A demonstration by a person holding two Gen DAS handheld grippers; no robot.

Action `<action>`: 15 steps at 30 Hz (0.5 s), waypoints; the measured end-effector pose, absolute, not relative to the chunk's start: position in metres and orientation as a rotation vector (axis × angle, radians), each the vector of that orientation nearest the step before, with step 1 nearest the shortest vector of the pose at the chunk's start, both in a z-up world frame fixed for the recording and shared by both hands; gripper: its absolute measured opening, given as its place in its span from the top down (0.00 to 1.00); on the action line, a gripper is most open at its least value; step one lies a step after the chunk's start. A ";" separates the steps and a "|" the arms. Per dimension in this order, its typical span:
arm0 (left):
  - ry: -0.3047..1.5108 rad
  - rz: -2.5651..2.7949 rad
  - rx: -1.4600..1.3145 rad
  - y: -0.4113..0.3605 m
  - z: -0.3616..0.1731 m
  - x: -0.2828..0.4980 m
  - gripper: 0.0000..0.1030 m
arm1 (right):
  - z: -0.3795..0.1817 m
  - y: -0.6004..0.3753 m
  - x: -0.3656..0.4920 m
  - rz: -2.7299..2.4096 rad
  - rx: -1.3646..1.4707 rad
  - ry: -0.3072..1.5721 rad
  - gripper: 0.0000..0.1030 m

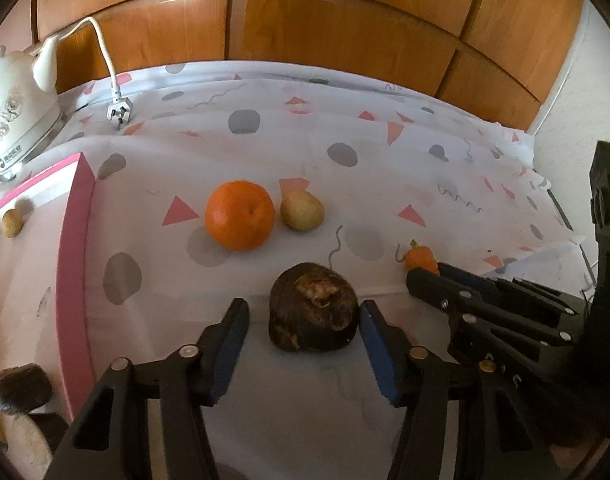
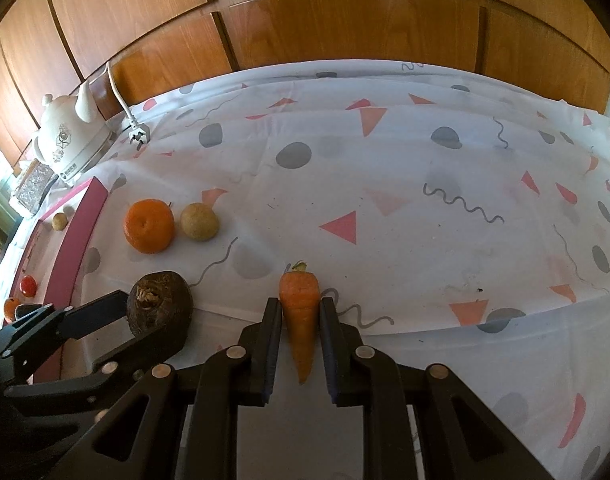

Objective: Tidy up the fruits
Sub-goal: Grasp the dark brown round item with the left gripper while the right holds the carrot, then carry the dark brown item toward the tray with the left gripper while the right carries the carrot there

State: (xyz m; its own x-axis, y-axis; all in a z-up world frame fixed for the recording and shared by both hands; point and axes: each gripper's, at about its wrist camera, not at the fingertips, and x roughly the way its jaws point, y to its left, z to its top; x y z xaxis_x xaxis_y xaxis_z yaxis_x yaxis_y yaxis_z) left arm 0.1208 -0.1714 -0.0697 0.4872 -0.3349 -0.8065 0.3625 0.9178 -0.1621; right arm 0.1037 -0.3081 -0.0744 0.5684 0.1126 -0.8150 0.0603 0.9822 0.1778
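Your left hand-held gripper brackets the dark brown root on the tabletop; right pad touching, left pad apart, so not gripped. Your right hand-held gripper is clenched on the carrot. Orange and potato sit beyond, touching.

Soft daylight fell across the cloth-covered surface, throwing faint shadows left of the orange; the wooden doors glared warmly, and fisheye edges bowed into dark corners
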 end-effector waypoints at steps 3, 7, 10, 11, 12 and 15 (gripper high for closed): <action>0.966 -0.431 0.025 -0.171 -0.070 0.121 0.56 | -0.075 -0.308 0.103 0.033 0.189 0.966 0.82; 0.967 -0.428 0.018 -0.168 -0.069 0.119 0.56 | -0.076 -0.308 0.102 0.038 0.186 0.964 0.81; 0.967 -0.410 0.012 -0.162 -0.065 0.115 0.56 | -0.076 -0.308 0.102 0.042 0.193 0.962 0.81; 0.964 -0.403 0.009 -0.160 -0.063 0.114 0.56 | -0.077 -0.308 0.103 0.043 0.190 0.967 0.81; 0.961 -0.396 0.005 -0.158 -0.061 0.113 0.56 | -0.076 -0.308 0.104 0.043 0.191 0.970 0.81; 0.951 -0.381 -0.009 -0.149 -0.055 0.108 0.56 | -0.077 -0.312 0.106 0.042 0.230 0.975 0.81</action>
State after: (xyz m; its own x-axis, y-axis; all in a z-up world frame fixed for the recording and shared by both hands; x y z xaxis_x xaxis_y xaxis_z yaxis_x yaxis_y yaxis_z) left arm 0.1079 -0.1487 -0.0547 0.5198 -0.3216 -0.7915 0.3135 0.9336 -0.1735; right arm 0.1059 -0.3121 -0.0767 0.5620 0.1386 -0.8154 0.0672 0.9749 0.2121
